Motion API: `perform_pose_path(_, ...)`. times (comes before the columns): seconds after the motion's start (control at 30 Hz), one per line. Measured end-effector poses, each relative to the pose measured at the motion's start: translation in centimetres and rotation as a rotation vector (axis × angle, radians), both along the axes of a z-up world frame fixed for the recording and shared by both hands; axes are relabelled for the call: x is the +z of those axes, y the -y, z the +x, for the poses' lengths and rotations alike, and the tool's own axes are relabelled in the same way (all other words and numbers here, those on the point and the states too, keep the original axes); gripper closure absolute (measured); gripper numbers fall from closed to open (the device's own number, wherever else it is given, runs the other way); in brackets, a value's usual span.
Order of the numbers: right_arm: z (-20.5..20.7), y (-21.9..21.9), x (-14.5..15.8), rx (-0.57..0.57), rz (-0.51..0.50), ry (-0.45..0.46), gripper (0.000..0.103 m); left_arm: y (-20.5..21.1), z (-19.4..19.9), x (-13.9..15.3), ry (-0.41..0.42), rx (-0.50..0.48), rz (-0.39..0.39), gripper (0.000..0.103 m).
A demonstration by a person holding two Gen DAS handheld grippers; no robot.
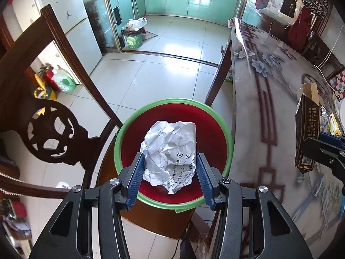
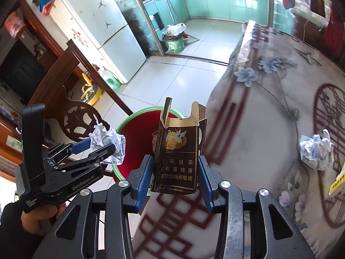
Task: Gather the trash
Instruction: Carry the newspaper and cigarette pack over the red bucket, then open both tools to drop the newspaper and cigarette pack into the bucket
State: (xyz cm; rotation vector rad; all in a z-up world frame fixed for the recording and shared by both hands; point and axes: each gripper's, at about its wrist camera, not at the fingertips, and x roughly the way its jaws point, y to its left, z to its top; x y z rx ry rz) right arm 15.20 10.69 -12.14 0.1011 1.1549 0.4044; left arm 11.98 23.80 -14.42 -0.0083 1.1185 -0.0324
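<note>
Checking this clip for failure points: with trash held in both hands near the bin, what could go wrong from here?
1. The right gripper holds the torn cigarette pack over the table edge, not the bin; releasing now would probably miss.
2. The left gripper's crumpled paper is light and might catch on a pad.
3. Another paper ball on the table could be overlooked.

I see a shiny white tile floor [image 1: 163,69], a tall white fridge [image 2: 107,28], green kitchen cupboards [image 1: 189,0], a dark wooden chair [image 1: 54,129] and a flowery table [image 2: 269,112]. Sunlight comes in.
</note>
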Motion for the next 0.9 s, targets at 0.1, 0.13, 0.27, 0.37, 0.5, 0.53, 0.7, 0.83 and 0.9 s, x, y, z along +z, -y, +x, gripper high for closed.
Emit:
perform_pose_path(0.1,0.6,-1.2,-0.7,0.023,-0.008,-0.016,0.063,-0.7,0.4,-0.9,-0.027,0.01,-0.011,0.057)
perform_pose_path(0.13,0.8,-1.4,-1.0,0.028,-0.007,-0.022,0.063,-0.9,0.6,-1.2,-0.036,0.012,-0.014,0.057)
perform_pose_path(0.27,1.6,-2.2,-1.9,0.042,-0.01,-0.045,0.063,-1.6,1.1,-2.1,-0.064,0.023,-0.029,0.057)
perform_pose_path(0.37,2.0,-2.7,-2.2,0.055,-0.016,-0.05,0.063,-2.0,1.6,-2.8,-0.083,0.034,-0.035,0.057)
perform_pose_path(0.5,2.6,-3.5,-2.9,0.077,-0.022,-0.061,0.063,-2.5,2.4,-3.7,-0.107,0.046,-0.038,0.057)
perform_pose_path(0.53,2.7,-3.8,-3.2,0.083,-0.024,-0.067,0.063,-2.6,2.6,-4.0,-0.116,0.049,-0.04,0.057)
perform_pose_path(0.7,4.0,-4.8,-4.6,0.103,-0.047,-0.085,0.063,-3.0,3.1,-5.4,-0.159,0.069,-0.051,0.057)
perform_pose_path(0.83,5.0,-5.4,-6.1,0.121,-0.039,-0.113,0.063,-3.2,3.5,-6.5,-0.19,0.085,-0.056,0.055)
perform_pose_path(0.9,5.3,-5.5,-6.5,0.128,-0.039,-0.124,0.063,-3.4,3.7,-6.8,-0.198,0.092,-0.058,0.055)
